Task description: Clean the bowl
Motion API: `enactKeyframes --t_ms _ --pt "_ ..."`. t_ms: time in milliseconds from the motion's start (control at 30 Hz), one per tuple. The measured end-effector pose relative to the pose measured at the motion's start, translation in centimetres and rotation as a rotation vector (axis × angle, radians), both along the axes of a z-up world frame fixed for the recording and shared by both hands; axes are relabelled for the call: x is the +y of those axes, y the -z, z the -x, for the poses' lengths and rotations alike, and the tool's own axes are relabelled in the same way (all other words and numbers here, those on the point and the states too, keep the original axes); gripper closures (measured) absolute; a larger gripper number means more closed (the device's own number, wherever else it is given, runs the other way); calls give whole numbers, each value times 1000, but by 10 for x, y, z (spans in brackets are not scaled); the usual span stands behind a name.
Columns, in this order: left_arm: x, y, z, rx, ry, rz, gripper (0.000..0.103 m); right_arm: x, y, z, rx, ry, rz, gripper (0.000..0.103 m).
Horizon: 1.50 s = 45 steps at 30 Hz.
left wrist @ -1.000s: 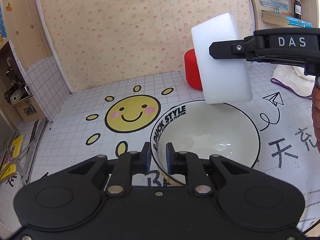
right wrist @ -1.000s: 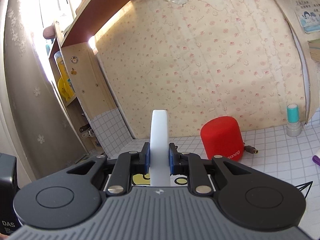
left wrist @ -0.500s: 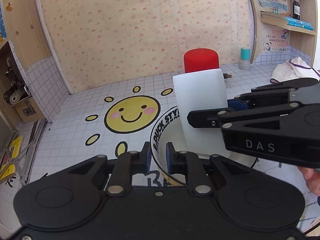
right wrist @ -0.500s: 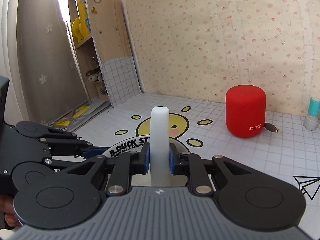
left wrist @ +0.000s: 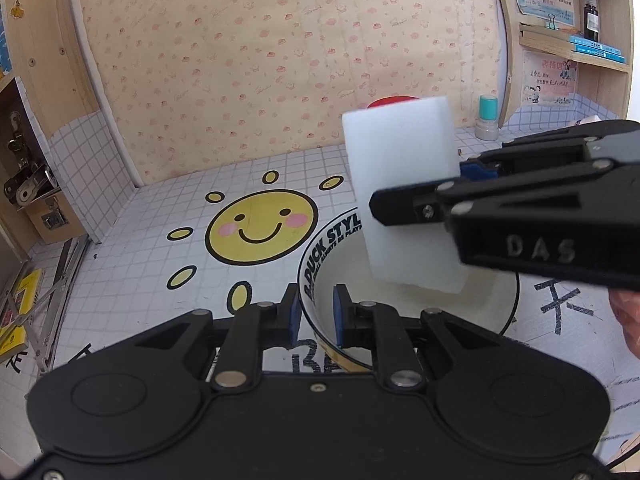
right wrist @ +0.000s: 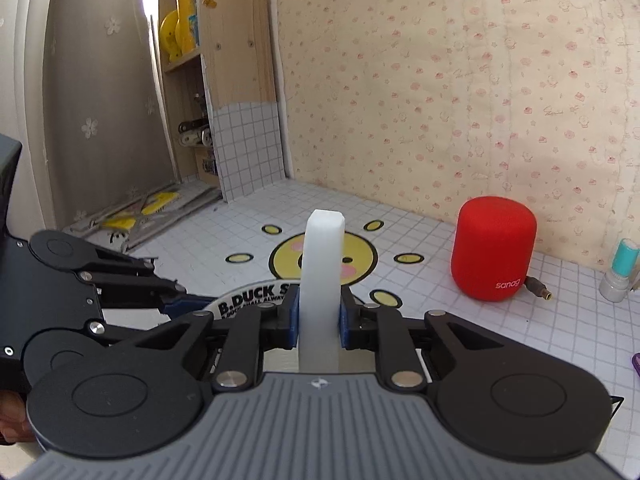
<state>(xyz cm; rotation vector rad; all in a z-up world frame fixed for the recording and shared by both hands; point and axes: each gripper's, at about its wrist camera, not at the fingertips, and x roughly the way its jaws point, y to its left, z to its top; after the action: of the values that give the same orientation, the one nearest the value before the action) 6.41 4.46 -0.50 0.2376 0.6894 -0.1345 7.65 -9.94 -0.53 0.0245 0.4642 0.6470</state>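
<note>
Evidently the round white ceramic bowl with a black printed rim (left wrist: 404, 300) is being steadied by the left gripper (left wrist: 316, 312), whose narrow-set fingers are closed across the near rim, one pad inside the wall and one outside, so that the bowl should not slide when it is wiped. A white rectangular foam sponge block (left wrist: 404, 196) is clamped upright between the fingers of the right gripper (right wrist: 319, 316), with most of its length projecting ahead of the pads, presumably to let its free end reach the bowl's inside. The sponge's lower edge is seen over the bowl's interior; contact with the glaze cannot be told. Beyond the fingertips a red cylindrical fabric speaker (right wrist: 494, 248) stands well apart, with a small teal-capped bottle (right wrist: 620, 270) further to its right. Nothing is seen between the sponge and the bowl; only the left fingers on the rim could be brushed.
</note>
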Motion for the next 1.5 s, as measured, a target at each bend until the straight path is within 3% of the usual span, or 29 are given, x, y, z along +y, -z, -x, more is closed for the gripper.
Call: enactKeyframes --t_ms 200,333,733,1200,1500 --pt "-1 0 0 -4 3 -6 85 -33 -19 -12 -30 104 -137 83" --pt "-1 0 -1 -3 -1 -7 85 -43 -18 -29 -20 151 -178 83" --pt "-8 1 0 -6 -8 -8 85 -6 8 -66 47 64 -168 83" --pt "-6 2 0 11 -17 6 85 14 9 -74 74 -75 -155 83" --pt "-9 9 1 34 -15 18 85 -6 6 -54 56 -17 -110 83"
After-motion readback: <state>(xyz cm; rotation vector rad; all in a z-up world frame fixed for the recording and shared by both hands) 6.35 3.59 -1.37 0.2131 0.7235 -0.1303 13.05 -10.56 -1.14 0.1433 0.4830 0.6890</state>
